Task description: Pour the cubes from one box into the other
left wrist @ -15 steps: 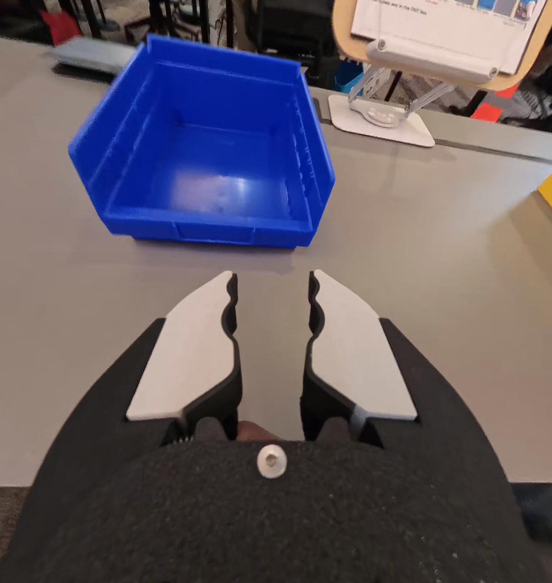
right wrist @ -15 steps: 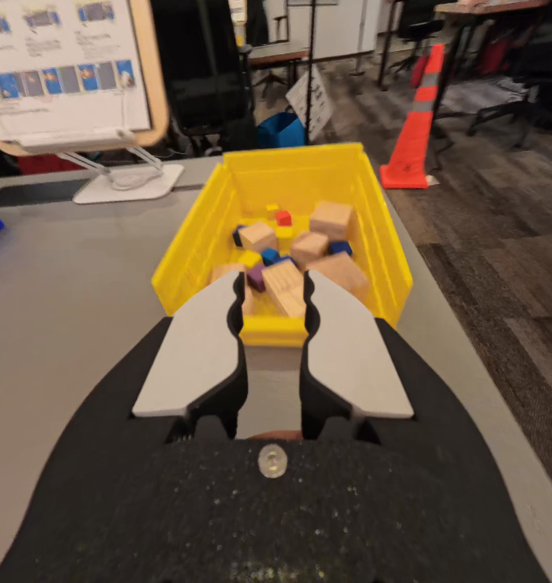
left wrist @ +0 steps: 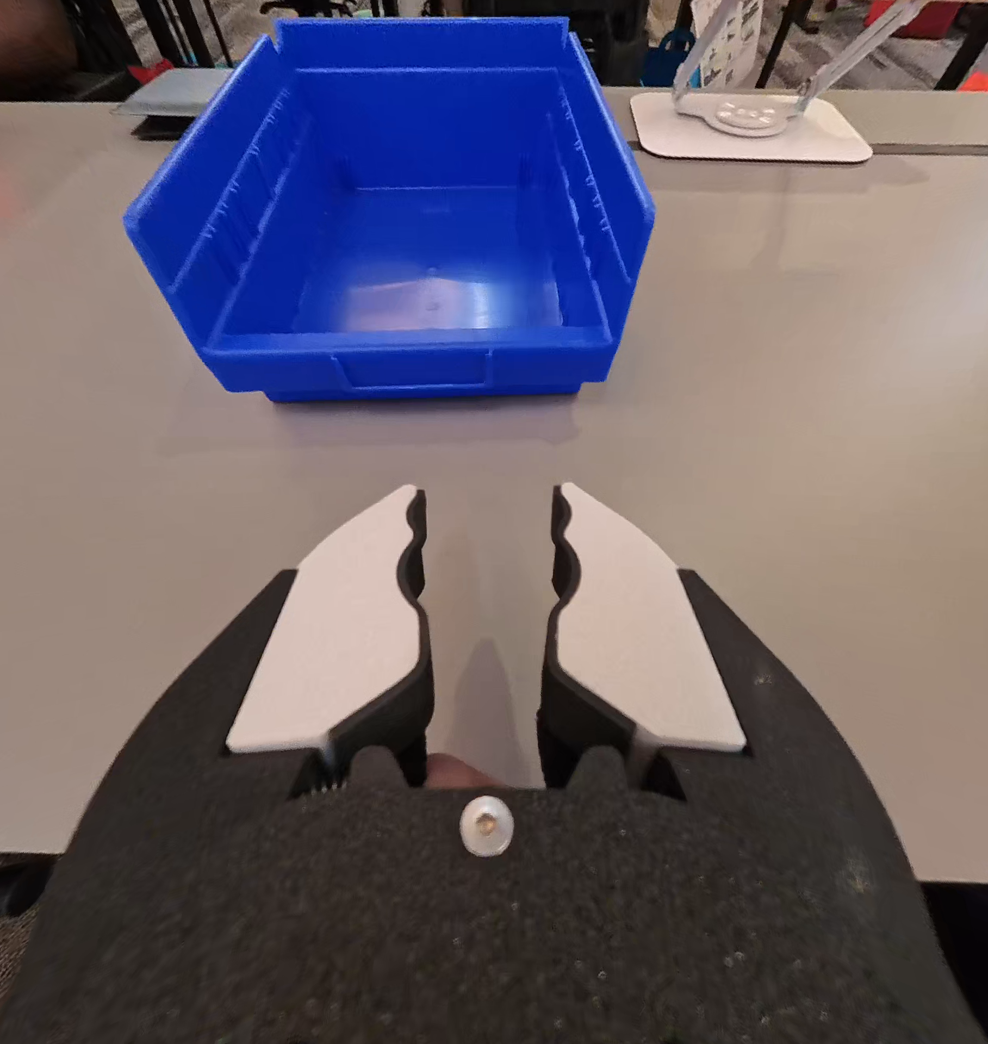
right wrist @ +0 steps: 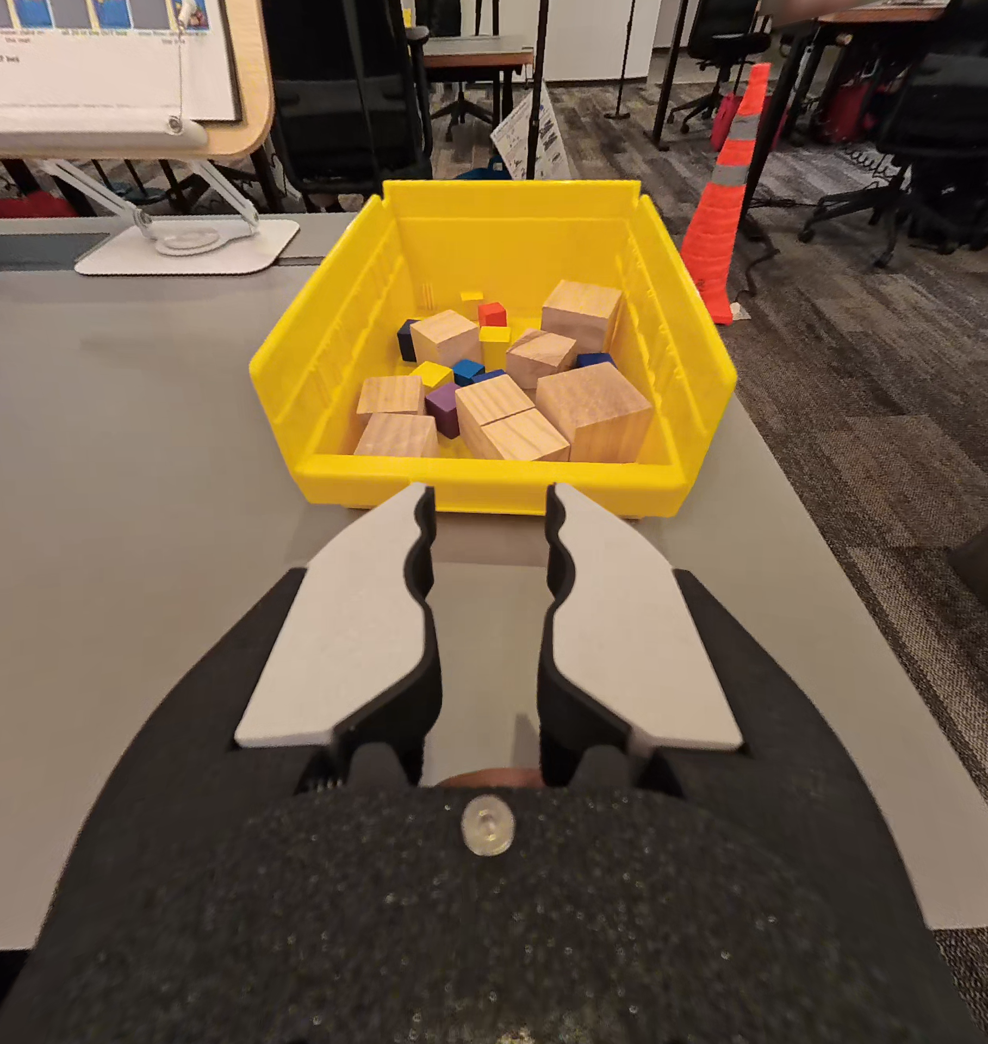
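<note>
Right hand-held gripper (right wrist: 490, 497), jaws spread and empty, has the yellow box (right wrist: 491, 480) at 12 o'clock, front lip crosswise, just beyond the fingertips. Left hand-held gripper (left wrist: 487, 497), also spread, stands well short of the empty blue box (left wrist: 412, 356).

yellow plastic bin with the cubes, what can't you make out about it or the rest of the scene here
- Yellow plastic bin, right wrist view: exact cube count; the large plain wooden cubes cover smaller painted ones.
- Its front face: partly behind the right gripper fingers.
- Blue plastic bin, left wrist view: never in one view with the yellow, so their spacing is unknown.
</note>
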`<state>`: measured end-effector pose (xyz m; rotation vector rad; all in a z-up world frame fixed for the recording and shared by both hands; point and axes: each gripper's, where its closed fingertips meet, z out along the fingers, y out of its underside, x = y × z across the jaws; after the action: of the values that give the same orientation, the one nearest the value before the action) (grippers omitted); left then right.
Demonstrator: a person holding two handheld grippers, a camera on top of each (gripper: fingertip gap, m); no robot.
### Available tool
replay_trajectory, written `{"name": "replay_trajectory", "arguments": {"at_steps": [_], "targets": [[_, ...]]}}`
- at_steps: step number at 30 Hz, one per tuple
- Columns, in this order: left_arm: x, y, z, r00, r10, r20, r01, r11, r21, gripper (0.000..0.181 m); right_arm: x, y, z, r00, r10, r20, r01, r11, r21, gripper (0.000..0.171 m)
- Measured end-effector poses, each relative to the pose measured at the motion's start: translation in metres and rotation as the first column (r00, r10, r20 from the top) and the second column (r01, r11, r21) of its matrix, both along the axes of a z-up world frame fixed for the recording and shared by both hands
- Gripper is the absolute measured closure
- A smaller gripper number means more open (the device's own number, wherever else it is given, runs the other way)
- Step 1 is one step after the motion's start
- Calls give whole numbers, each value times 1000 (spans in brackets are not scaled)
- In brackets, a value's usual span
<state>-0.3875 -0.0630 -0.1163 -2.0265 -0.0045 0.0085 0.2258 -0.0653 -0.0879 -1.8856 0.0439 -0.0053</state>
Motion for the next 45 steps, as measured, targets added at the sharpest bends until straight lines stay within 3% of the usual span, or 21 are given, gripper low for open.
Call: {"name": "replay_trajectory", "arguments": {"at_steps": [5, 22, 26, 28, 31, 33, 37, 40, 45], "targets": [[3, -1, 12, 1000, -3, 21, 3, 1000, 27, 137, -6, 2, 7, 997, 12, 73, -14, 1000, 25, 134], [4, -1, -3, 999, -16, -45, 14, 1000, -24, 137, -8, 5, -1, 999, 37, 19, -37, 999, -6, 134], [23, -1, -5, 996, -76, -44, 75, 996, -38, 135, -2, 7, 2, 1000, 27, 13, -27, 1000, 9, 134], [60, 0, 0, 985, -170, -18, 169, 984, -49, 136, 15, 20, 26, 1000, -13, 21, 12, 999, 48, 130], [154, 8, 26, 936, -352, 23, 352, 936, -17, 132, 36, 44, 86, 999, -35, 23, 32, 989, 142, 120], [225, 14, 42, 897, -442, -6, 442, 897, 15, 129, 53, 58, 103, 997, -75, 28, 69, 984, 166, 121], [371, 22, 48, 812, -582, 42, 581, 813, 22, 121, 71, 72, 63, 989, -69, -132, 85, 990, 115, 120], [457, 38, 32, 791, -604, 99, 606, 795, 9, 121, 99, 66, 24, 989, -125, -79, 129, 991, 46, 120], [529, 87, -8, 844, -536, 20, 536, 842, -62, 120, 95, 78, -25, 974, -54, -220, 35, 996, -88, 124]]}}
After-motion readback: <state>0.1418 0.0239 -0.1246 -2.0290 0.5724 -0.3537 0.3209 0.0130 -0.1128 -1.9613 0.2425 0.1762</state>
